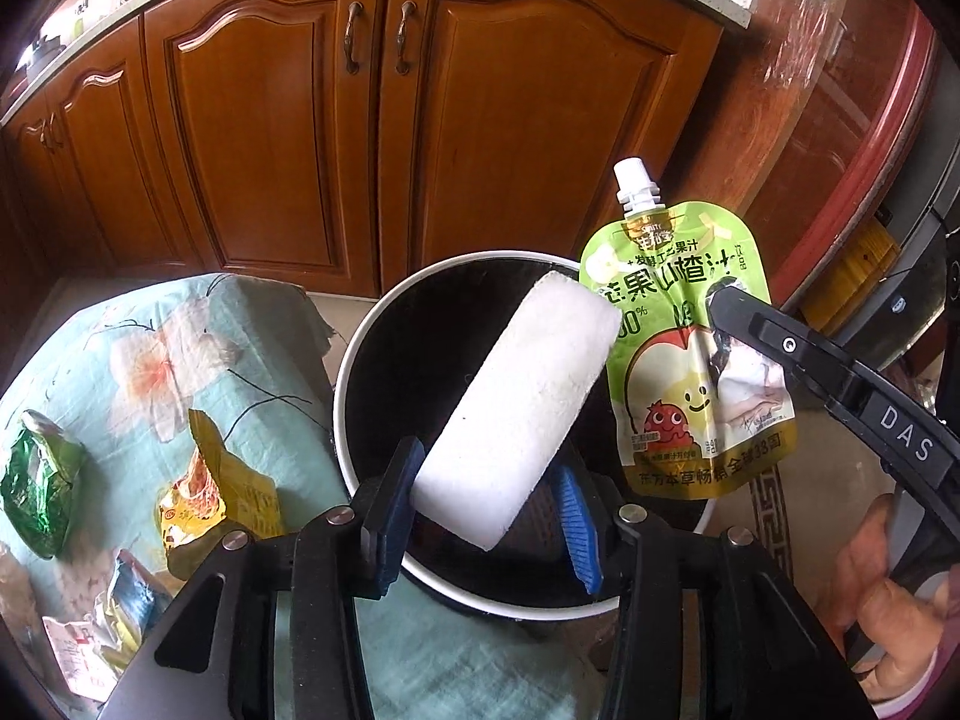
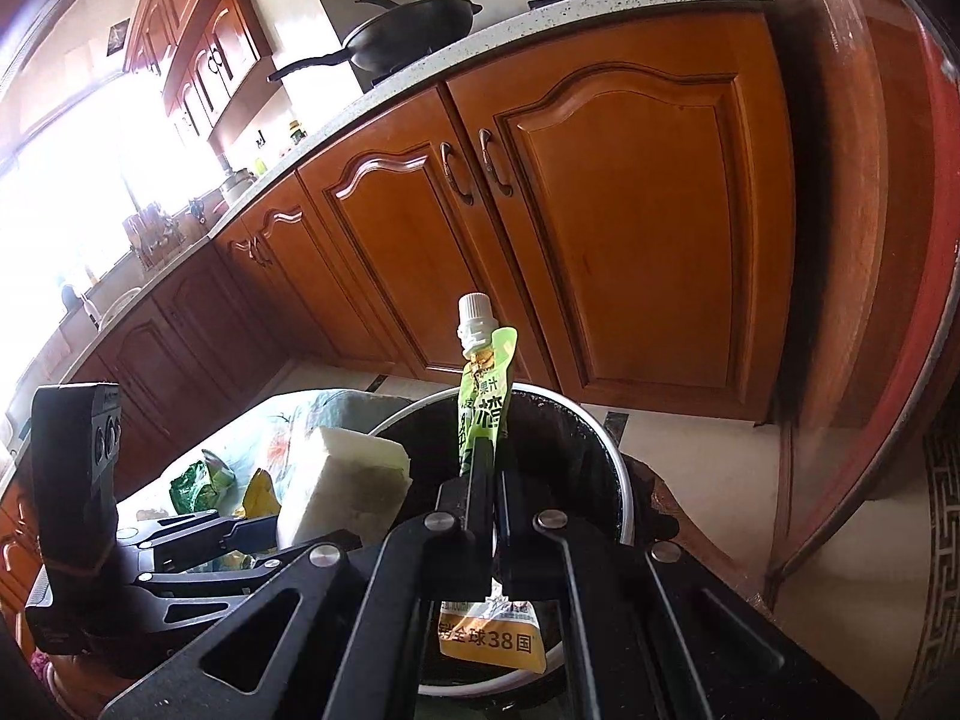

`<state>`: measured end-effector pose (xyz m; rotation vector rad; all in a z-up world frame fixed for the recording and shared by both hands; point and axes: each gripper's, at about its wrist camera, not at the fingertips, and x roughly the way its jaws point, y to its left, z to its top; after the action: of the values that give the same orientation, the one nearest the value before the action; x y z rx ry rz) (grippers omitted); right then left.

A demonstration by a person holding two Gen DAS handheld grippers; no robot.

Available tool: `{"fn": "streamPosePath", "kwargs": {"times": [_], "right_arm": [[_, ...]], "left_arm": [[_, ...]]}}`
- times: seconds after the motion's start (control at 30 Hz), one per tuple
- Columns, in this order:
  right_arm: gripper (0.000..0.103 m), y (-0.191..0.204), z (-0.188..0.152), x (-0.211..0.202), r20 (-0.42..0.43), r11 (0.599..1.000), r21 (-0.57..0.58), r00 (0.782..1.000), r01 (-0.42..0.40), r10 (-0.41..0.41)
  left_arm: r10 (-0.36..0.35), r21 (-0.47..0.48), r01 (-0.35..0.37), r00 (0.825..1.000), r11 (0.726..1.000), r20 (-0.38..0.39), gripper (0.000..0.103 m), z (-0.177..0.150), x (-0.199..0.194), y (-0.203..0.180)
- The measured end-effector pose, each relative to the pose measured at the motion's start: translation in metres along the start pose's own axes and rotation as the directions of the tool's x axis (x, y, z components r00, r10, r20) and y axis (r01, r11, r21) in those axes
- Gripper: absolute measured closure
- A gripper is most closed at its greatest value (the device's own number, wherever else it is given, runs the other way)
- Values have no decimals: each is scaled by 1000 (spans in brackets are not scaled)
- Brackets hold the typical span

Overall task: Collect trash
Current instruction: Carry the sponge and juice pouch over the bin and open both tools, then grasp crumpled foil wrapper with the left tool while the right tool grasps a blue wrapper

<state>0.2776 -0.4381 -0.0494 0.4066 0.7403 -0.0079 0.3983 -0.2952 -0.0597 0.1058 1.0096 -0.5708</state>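
Left tool (image 1: 487, 462) narrowed around a white block (image 1: 522, 396), the near end of the block between the blue pads. Left pad flat against its side, right pad meeting it only near the tip, with a gap lower down. Block tilted, far end raised over the open mouth of a round black bin (image 1: 420, 348) with a white rim.

Right tool (image 2: 487, 456) clamped tight on a green juice pouch (image 1: 690, 360), gripped across its middle. Pouch upright, white cap on top, hanging just beside the block and above the far right part of the bin. Part of a hand (image 1: 888, 588) visible on that tool's handle.

Bin standing against the edge of a table (image 1: 150, 360) covered in a pale blue flowered cloth. More trash lying on the cloth, well apart from both tools: a crumpled green wrapper (image 1: 36, 480), a yellow wrapper (image 1: 210, 498), further scraps nearer the lower edge, too crumpled to tell apart. Brown wooden cabinet doors (image 1: 270, 150) behind.
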Motion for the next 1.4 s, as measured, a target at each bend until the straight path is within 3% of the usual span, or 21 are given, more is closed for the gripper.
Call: {"fn": "streamPosePath", "kwargs": {"times": [0.03,0.1,0.13,0.17,0.2,0.33,0.4,0.47,0.53,0.97,1.4], "right_arm": [[96,-1,1,2,-2,1000,0,1000,-3,3],[92,-4,3,6,-3,1000,9,1000,-3,3],[82,-7,2,7,-10,1000,23,1000,-6,6],[67,-11,3,9,-13,999,40,1000,-15,15],[60,-14,2,8,-9,998,56,1000,-26,27],[56,-17,-4,-2,7,996,82,999,-37,37],[47,-17,-9,-8,14,994,94,999,-50,49],[33,-14,-15,-16,24,993,98,998,-58,56],[27,-11,-23,-23,32,992,103,997,-72,69],[24,35,-86,-49,-34,981,118,987,-153,158],[24,96,-121,-40,-124,970,69,963,-234,241]], "left_arm": [[-3,-5,3,1000,1000,-6,57,1,2,1],[-6,-20,6,1000,1000,-13,39,2,4,2],[-8,-21,8,1000,1000,-5,37,0,2,2],[-9,-20,9,1000,1000,0,36,-1,1,3],[-9,-20,9,1000,1000,1,36,-3,0,3],[-25,-39,26,999,999,37,36,-17,-17,9],[-36,-52,39,998,998,60,36,-28,-28,12],[-43,-64,48,995,997,87,35,-42,-41,17],[-42,-82,51,992,995,116,33,-57,-55,23],[44,-255,0,985,967,166,31,-176,-134,79],[119,-392,-47,980,919,162,31,-230,-180,125]]}}
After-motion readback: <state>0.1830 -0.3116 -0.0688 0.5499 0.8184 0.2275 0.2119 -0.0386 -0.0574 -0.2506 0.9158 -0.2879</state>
